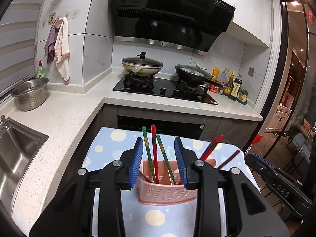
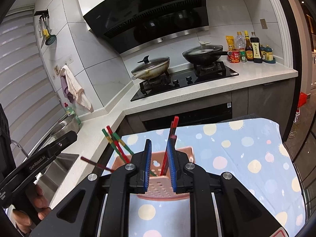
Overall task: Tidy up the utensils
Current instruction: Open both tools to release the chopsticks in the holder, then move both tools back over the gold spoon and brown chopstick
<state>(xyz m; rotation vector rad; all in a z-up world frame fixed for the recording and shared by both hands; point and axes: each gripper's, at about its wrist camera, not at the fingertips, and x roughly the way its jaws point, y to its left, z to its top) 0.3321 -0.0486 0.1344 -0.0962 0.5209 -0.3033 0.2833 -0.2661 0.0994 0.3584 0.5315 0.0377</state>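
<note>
The left gripper (image 1: 159,156) stands with its blue pads (image 1: 138,162) parted and released, touching nothing; two green chopsticks (image 1: 148,154) and a red chopstick (image 1: 154,154) rise free in the gap between them, standing tilted in the left end of the pink perforated holder (image 1: 167,195). The right gripper (image 2: 159,164) shows a narrower gap, and a pair of red chopsticks (image 2: 172,136) stands upright just inside its right pad (image 2: 170,165), rooted in the holder's right end; whether that pad presses on them cannot be told. One dark chopstick (image 2: 94,164) sticks out sideways beside the holder, blurred. The holder sits on a blue cloth (image 2: 246,158) dotted with pale suns, which covers a table whose far edge lies just behind the holder. To the right the cloth is bare up to its edge. On the left, a speckled countertop (image 1: 69,118) runs alongside, with a steel sink (image 1: 17,150) set into it. A hand (image 2: 35,207) grips the left tool's handle.
</note>
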